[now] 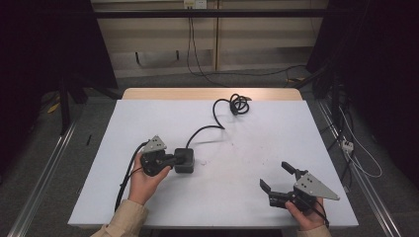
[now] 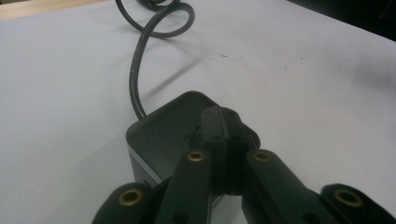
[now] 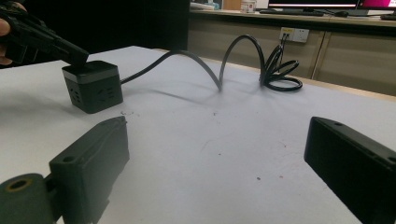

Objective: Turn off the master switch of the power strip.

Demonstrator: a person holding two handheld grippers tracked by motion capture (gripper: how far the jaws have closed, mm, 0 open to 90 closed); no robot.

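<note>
Left gripper (image 1: 170, 159), jaws closed, presses down on the power cube (image 1: 185, 160) probably steadying it; right gripper (image 1: 276, 178) waits wide open at 5 o'clock.

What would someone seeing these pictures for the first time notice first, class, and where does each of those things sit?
A black cube-shaped power block sits left of the middle of the white table, with its cable looping away to a coil near the far edge. The left gripper rests its closed jaws on top of the block. The right gripper hangs wide open near the front right corner, holding nothing.
</note>
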